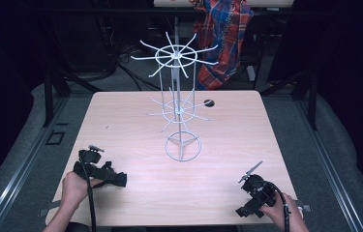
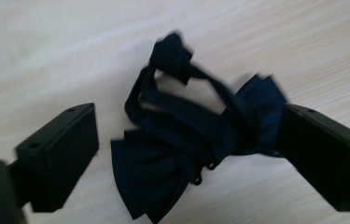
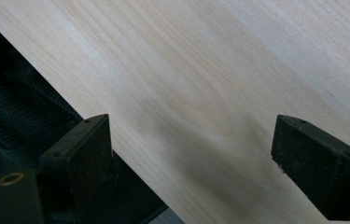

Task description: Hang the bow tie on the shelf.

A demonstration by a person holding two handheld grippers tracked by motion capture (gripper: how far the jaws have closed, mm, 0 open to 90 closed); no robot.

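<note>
Left gripper view, blurred: open left gripper (image 2: 189,154) straddles a dark bow tie (image 2: 196,135); right gripper (image 3: 200,158) open.

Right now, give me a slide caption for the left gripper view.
Open left gripper straddling a dark navy bow tie lying on the light wooden table.

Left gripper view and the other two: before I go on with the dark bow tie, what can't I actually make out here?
- Dark navy fabric bow tie: left gripper view is motion-blurred; its right end lies against the right jaw, so contact or grip is unclear.
- Same bow tie in the high view: the left gripper and hand overlap it.
- White wire carousel rack: thin hook tips too small to judge.
- Right gripper: jaws apart over the light wooden table.
</note>
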